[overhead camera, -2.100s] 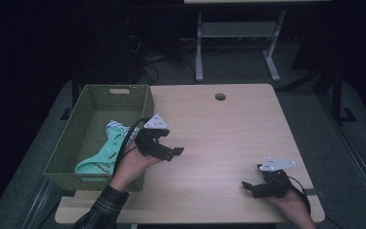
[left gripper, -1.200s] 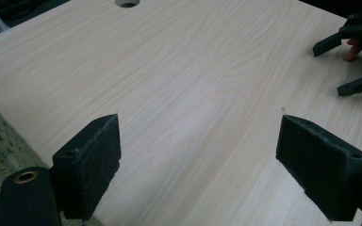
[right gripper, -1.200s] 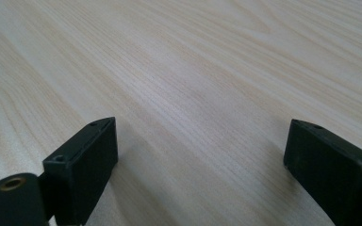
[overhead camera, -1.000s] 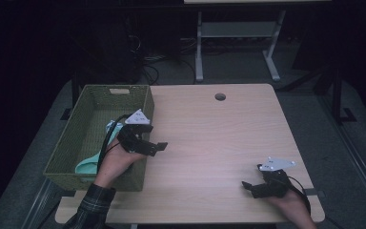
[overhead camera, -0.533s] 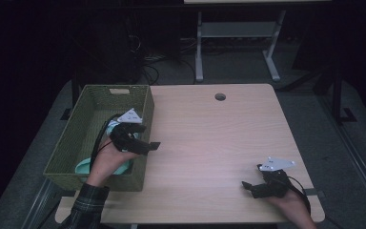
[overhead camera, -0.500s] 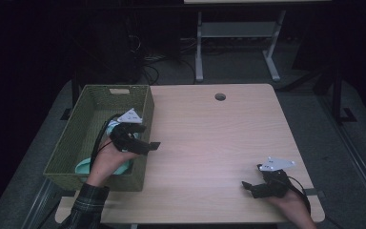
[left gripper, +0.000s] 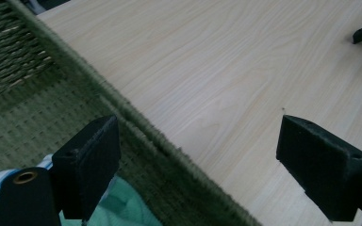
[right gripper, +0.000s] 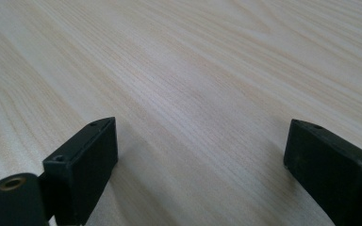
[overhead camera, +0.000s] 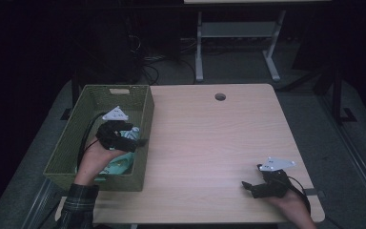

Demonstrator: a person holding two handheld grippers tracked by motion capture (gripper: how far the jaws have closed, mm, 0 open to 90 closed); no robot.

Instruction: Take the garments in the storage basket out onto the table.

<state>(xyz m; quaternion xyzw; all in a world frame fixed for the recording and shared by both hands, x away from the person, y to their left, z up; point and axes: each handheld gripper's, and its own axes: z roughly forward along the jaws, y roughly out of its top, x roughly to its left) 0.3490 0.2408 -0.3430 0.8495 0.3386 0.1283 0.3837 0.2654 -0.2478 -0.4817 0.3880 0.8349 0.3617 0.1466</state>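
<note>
Under left hand-held gripper (overhead camera: pixel 132 138) — cloth (overhead camera: pixel 119 164), half-hidden

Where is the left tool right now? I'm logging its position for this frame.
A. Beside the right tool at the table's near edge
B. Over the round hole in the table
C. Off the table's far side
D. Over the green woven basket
D: in the high view the left tool hangs over the green woven basket, above the mint-green cloth inside.

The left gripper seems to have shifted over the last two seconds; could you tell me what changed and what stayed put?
The left gripper moved left, from above the table beside the basket to over the basket's right wall, above the green cloth. Its jaws are open and hold nothing. The right gripper stayed open at the table's near right corner; basket and cloth stayed put.
</note>
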